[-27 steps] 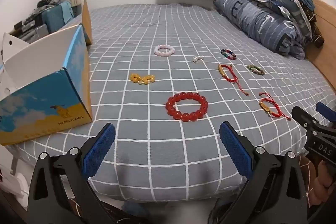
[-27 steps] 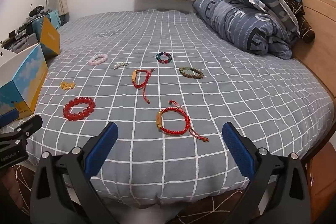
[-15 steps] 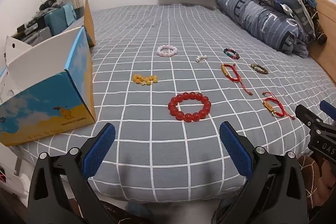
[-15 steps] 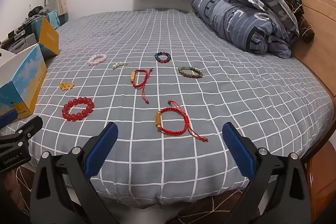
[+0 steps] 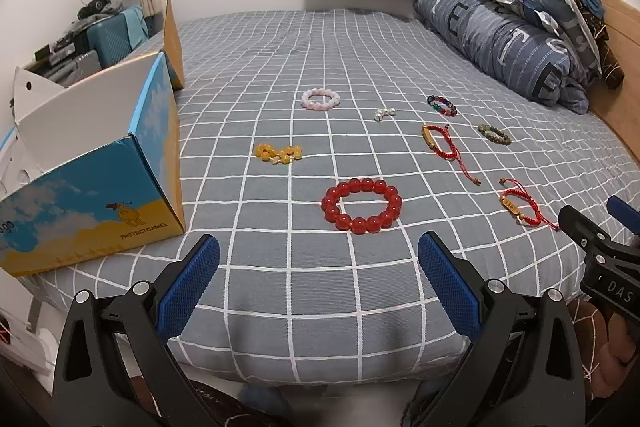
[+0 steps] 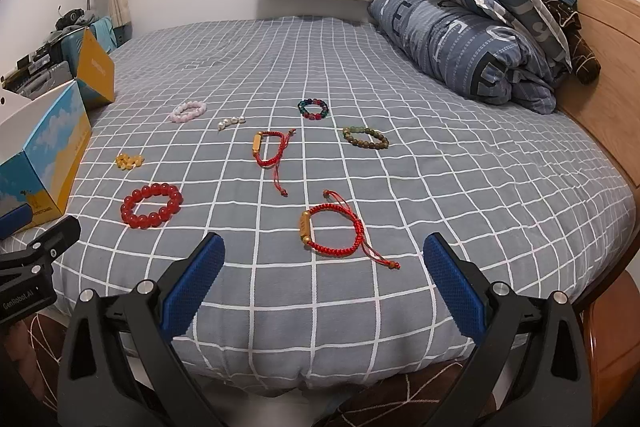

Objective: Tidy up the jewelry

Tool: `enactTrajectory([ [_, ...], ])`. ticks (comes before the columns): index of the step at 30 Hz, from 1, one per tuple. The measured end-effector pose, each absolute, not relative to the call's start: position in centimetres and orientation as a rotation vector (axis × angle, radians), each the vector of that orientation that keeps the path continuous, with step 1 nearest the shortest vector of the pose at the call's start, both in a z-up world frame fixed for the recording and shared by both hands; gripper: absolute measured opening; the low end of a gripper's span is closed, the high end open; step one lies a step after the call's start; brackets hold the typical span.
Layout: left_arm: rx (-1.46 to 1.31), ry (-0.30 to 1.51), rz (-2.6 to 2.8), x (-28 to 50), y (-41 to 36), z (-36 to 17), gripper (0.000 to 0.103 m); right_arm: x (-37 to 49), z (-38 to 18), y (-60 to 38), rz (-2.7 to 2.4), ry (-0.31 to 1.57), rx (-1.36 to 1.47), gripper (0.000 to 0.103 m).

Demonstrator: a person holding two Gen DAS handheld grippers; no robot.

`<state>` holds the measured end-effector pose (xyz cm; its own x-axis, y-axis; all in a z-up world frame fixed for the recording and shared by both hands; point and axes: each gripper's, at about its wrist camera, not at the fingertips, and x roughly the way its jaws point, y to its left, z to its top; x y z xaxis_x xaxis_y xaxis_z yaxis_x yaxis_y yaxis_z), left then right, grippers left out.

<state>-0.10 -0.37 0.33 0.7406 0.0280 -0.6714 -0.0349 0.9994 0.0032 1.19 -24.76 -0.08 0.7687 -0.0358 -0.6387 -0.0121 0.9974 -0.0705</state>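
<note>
While over the bed point(image 5: 360, 307), both grippers' fingers point(image 5: 188, 279) point(image 6: 452, 279) wide apart, empty, touching nothing.

The open box point(image 5: 92, 163) runs off the left edge, and the tiny pearl piece point(image 5: 385, 113) is too small to make out.

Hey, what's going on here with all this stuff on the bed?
A person holds a gripper in each hand at the near edge of the bed, set to tidy up jewelry. Both the left gripper and the right gripper are wide open and empty. Nothing has been picked up: the big red bead bracelet, two red cord bracelets and several smaller bead pieces lie spread on the checked sheet. An open cardboard box stands at the left edge.
</note>
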Motion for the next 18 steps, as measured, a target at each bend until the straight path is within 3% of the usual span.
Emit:
enactTrajectory([
  [18, 0.010, 0.734, 0.045, -0.26, -0.80, 0.46, 0.097, 1.23, -0.14, -24.46, -0.013, 0.695, -0.071, 0.096],
])
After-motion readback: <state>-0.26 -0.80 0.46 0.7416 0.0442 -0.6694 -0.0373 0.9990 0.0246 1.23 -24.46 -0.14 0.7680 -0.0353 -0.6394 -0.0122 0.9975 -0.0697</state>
